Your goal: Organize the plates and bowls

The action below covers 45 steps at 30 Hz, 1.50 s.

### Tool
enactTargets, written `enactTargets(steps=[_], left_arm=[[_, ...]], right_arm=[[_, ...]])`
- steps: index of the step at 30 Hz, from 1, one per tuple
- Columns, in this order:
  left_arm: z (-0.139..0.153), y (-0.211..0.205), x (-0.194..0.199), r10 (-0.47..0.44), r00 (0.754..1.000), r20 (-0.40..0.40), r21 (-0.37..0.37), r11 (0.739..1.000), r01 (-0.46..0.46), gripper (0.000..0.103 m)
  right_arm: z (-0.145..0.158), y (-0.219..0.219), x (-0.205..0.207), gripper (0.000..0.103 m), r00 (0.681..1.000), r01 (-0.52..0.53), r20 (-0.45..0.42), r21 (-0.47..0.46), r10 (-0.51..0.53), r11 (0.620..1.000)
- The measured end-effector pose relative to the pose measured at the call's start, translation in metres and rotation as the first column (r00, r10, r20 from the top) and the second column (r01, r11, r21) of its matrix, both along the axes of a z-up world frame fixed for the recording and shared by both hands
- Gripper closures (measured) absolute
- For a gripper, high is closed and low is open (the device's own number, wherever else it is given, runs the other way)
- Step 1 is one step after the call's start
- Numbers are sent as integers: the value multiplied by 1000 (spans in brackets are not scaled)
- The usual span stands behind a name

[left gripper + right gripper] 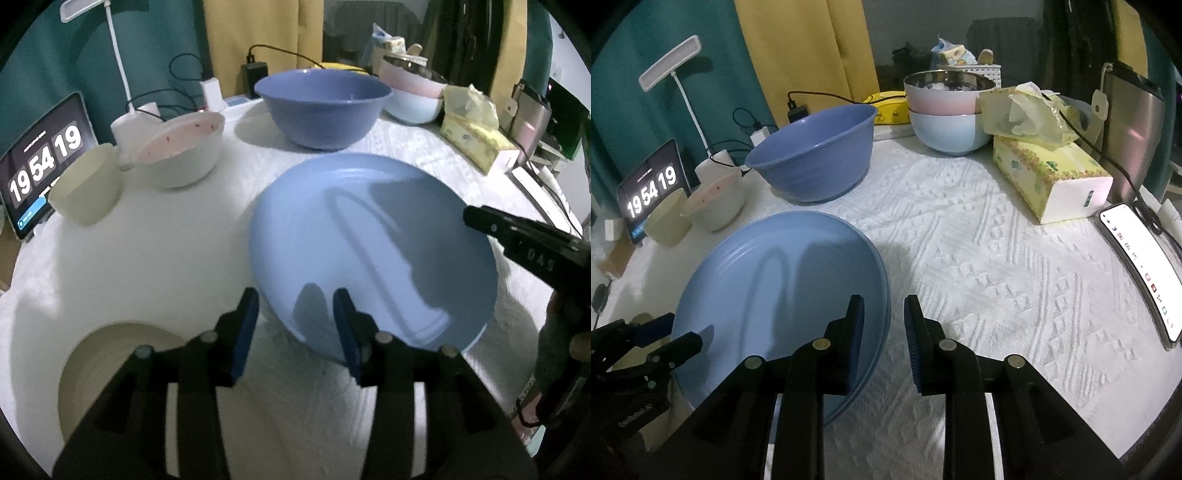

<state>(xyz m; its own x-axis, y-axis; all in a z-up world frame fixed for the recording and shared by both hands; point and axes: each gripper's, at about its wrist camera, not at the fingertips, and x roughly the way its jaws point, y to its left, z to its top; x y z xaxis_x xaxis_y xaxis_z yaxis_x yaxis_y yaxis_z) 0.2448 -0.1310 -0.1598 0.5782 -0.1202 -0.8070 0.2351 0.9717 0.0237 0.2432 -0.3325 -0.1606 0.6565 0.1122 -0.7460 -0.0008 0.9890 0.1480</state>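
left gripper (295, 325) jaws apart, straddling near rim of light blue plate (369, 243) | right gripper (884, 332) jaws apart astride its opposite rim; pads not pressing | dark blue bowl (812, 155) behind plate

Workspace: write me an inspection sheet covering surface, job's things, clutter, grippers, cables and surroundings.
Surface: white textured cloth, no spills seen.
Job's things: light blue plate at the front; dark blue bowl behind it; pink bowl stacked in pale blue bowl at the back; white bowl and cream cup near the tablet.
Clutter: tissue box, phone, tablet showing a clock, desk lamp, steel flask.
Grippers: left gripper and right gripper straddle the plate's rim on opposite sides, jaws open.
Cables: charger cable behind the dark blue bowl; black cable over the tissue box.
Surroundings: teal and yellow curtains.
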Motion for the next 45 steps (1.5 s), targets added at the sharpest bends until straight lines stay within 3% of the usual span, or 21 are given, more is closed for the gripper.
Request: enactTargets(steps=[20, 29, 31, 33, 45], left_arm=[[21, 25, -19, 37, 997, 66, -59, 998, -33, 56], [27, 42, -31, 65, 994, 91, -81, 995, -57, 50], [29, 46, -34, 69, 993, 95, -89, 994, -61, 41], [30, 51, -37, 73, 992, 101, -99, 993, -63, 39], [35, 75, -53, 115, 986, 122, -97, 990, -103, 39]], right_arm=[[22, 20, -18, 78, 999, -4, 44, -26, 5, 1000], [29, 39, -28, 77, 998, -32, 58, -30, 33, 999], [30, 44, -29, 77, 997, -39, 60, -31, 41, 999], [31, 48, -30, 77, 997, -48, 62, -32, 50, 998], [35, 71, -38, 77, 992, -99, 69, -35, 102, 994]])
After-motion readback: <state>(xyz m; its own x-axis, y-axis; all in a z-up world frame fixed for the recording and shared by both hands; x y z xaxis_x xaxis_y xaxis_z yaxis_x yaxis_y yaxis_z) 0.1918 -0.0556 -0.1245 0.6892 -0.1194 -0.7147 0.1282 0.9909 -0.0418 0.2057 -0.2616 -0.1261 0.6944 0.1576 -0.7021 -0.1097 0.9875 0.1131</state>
